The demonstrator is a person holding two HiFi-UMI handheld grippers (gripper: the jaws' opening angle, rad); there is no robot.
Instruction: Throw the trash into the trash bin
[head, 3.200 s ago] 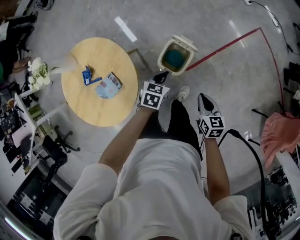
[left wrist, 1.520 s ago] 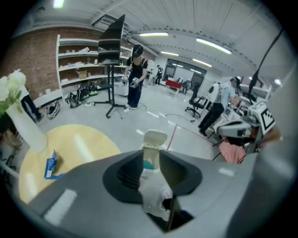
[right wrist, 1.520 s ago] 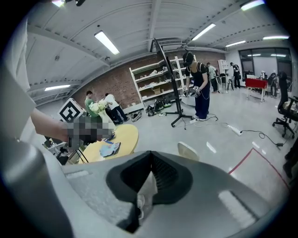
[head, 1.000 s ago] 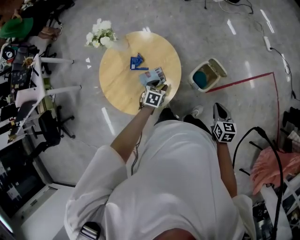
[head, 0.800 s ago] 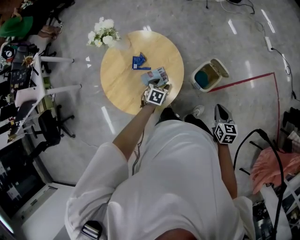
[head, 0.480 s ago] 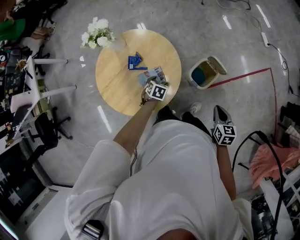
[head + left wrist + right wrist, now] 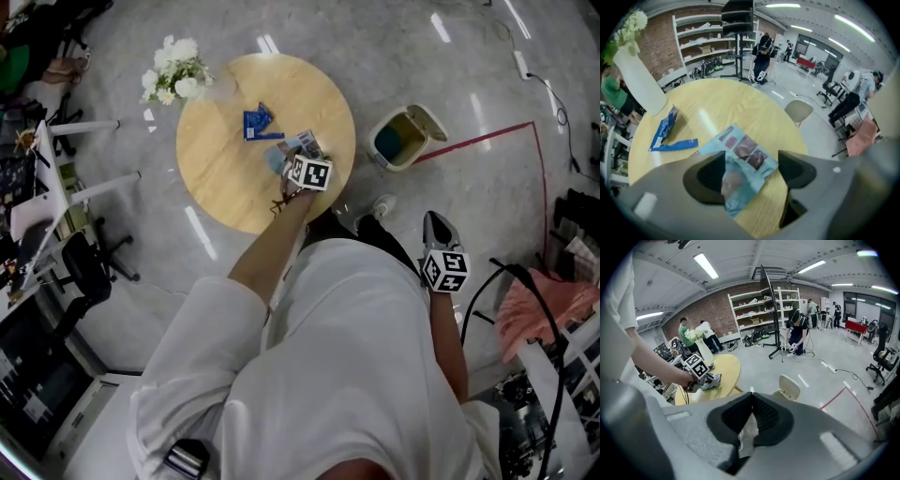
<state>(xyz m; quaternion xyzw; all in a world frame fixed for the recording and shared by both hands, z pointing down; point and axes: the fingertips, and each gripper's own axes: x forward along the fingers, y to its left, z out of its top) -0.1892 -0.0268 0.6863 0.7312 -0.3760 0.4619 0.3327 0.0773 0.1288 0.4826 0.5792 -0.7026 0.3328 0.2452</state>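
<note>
Jaws of the left gripper (image 7: 752, 169), just opening wide, straddle a light-blue printed plastic wrapper (image 7: 746, 151) at lower centre. The right gripper (image 7: 751, 416) has its jaws pinched on a white paper scrap (image 7: 746, 437). Pickup step; next, I judge: close, lift.

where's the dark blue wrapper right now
In the head view the dark blue wrapper lies near the round table's middle, left of the light blue packet and right of the vase of white flowers.
</note>
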